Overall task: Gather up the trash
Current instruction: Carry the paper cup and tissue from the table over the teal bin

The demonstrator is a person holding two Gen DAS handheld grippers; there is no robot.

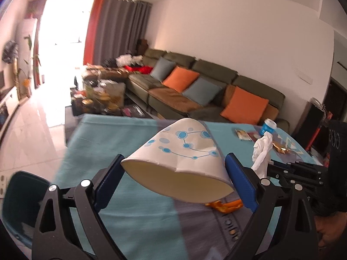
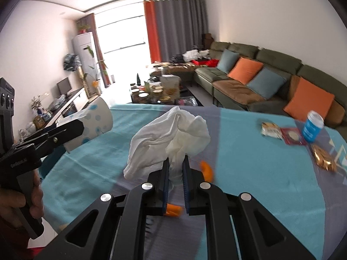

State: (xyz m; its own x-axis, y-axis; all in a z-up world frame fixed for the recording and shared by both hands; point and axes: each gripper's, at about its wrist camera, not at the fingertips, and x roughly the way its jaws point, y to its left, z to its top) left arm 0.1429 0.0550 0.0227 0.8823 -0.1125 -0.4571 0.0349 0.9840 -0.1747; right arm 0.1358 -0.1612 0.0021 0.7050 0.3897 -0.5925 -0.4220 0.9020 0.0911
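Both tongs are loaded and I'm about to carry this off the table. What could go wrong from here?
1. The cup is squeezed out of round in the left tongs, with a creased wall; it may buckle more and slip out.
2. The right tongs pinch only the tissue's lower end, so it could tear or pull free.
3. The peel lies just under both loads; a low swing could knock it.

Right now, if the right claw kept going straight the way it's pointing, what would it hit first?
The right claw is shut on a white tissue and points down across the table. Nothing lies straight ahead but bare cloth, so it would probably meet that first. Depth is hard to judge.
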